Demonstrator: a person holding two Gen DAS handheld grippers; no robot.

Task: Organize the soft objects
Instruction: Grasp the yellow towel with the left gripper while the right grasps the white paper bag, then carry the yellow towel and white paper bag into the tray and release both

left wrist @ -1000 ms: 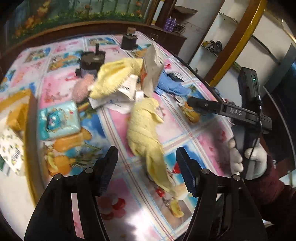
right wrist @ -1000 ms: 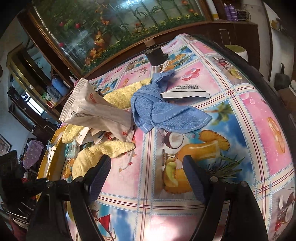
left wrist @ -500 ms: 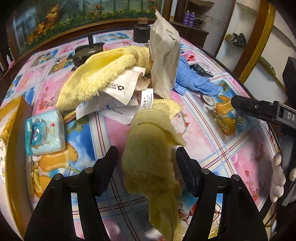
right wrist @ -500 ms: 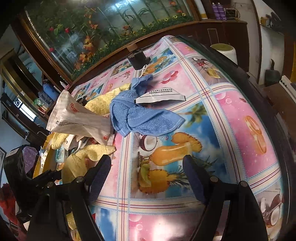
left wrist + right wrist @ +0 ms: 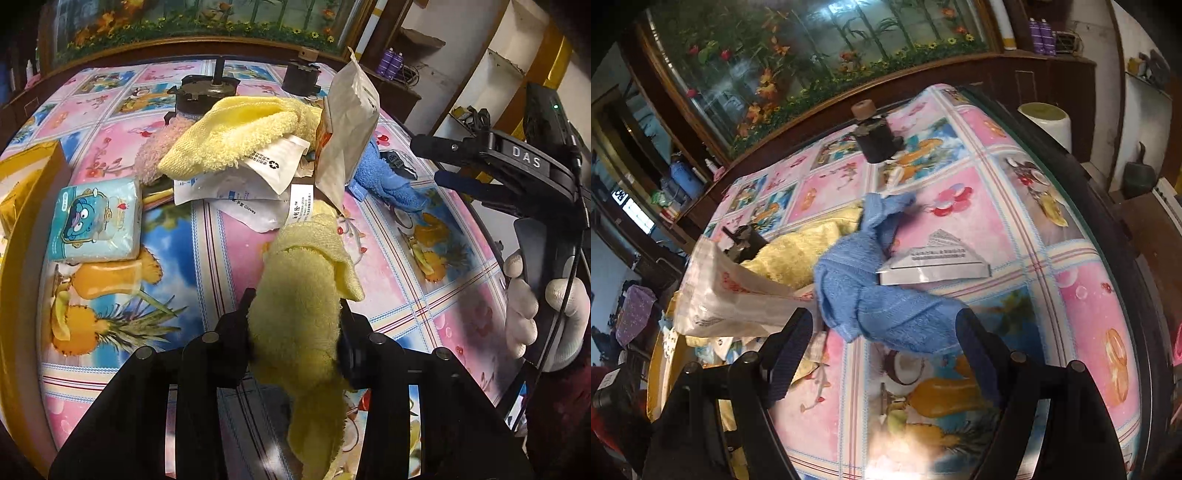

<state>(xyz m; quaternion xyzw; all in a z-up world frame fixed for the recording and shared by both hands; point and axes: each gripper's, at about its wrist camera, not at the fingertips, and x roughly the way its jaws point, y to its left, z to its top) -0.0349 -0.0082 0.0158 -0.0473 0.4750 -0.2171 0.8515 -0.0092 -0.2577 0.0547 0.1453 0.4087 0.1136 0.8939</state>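
Left wrist | left tool [image 5: 295, 332] closing, clamping yellow towel [image 5: 303, 295] | lifting slowly advised | right tool [image 5: 882, 354] hovering apart over blue towel [image 5: 886, 314]

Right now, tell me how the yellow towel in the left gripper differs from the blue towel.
The yellow towel is pinched between the left gripper's just-closed jaws; the blue towel lies loose before the open right gripper. The yellow towel is bunched lengthwise, while the blue towel sprawls, partly under a grey packet. Both are terry cloth.
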